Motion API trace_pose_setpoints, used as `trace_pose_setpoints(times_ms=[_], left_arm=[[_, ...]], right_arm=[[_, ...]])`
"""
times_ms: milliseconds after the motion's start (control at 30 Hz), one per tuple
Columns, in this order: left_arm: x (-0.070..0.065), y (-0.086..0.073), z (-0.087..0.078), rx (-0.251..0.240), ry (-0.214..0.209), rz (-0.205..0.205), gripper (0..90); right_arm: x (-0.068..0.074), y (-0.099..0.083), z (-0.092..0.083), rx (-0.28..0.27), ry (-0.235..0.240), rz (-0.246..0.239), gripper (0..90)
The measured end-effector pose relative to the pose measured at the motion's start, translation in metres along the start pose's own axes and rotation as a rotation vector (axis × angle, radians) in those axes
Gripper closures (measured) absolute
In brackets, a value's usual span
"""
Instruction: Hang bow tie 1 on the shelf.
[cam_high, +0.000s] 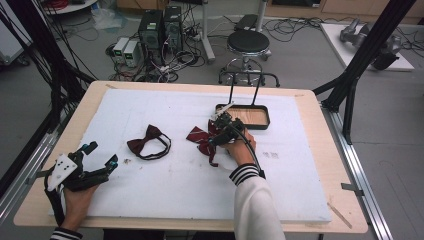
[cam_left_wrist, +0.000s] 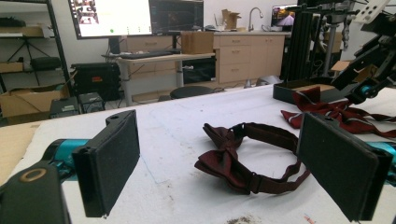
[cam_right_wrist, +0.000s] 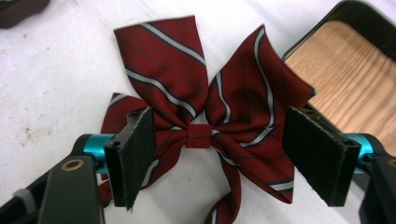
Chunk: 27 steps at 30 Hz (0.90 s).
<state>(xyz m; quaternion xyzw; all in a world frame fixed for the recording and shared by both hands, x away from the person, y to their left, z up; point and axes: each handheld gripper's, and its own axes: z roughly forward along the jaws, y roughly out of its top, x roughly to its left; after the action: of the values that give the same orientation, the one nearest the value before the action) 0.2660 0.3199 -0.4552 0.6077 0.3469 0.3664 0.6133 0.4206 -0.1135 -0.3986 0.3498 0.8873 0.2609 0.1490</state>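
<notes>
Straddling the striped bow (cam_right_wrist: 205, 102), the right claw (cam_right_wrist: 219, 158) stands released, pads either side of its knot, just beside the tray (cam_right_wrist: 355, 84).

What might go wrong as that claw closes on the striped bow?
The right gripper straddles the striped bow with its jaws not yet pressing, so it may catch only loose wing fabric instead of the centre knot and slip. The bow's dangling tails might also snag on the tray rim beside it.

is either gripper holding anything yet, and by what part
Nothing is held. The right gripper straddles the striped bow at its knot; the left gripper is open.
</notes>
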Motion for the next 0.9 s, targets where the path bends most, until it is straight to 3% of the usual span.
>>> trace_pose_setpoints(times_ms=[167,333,433,633,900], left_arm=[[0.000,0.000,0.000,0.000,0.001,0.000,13.7],[0.000,0.000,0.000,-0.002,0.002,0.000,13.7],[0.000,0.000,0.000,-0.001,0.003,-0.001,13.7],[0.000,0.000,0.000,-0.001,0.001,-0.003,13.7],[0.000,0.000,0.000,-0.001,0.001,-0.003,13.7]], right_arm=[[0.001,0.001,0.005,0.019,0.010,0.005,31.5],[0.001,0.003,0.011,0.061,0.016,0.043,34.6],[0.002,0.007,0.015,0.084,0.027,0.045,41.0],[0.004,0.008,0.019,0.128,0.015,0.052,45.4],[-0.001,0.005,0.021,0.159,0.043,0.098,48.5]])
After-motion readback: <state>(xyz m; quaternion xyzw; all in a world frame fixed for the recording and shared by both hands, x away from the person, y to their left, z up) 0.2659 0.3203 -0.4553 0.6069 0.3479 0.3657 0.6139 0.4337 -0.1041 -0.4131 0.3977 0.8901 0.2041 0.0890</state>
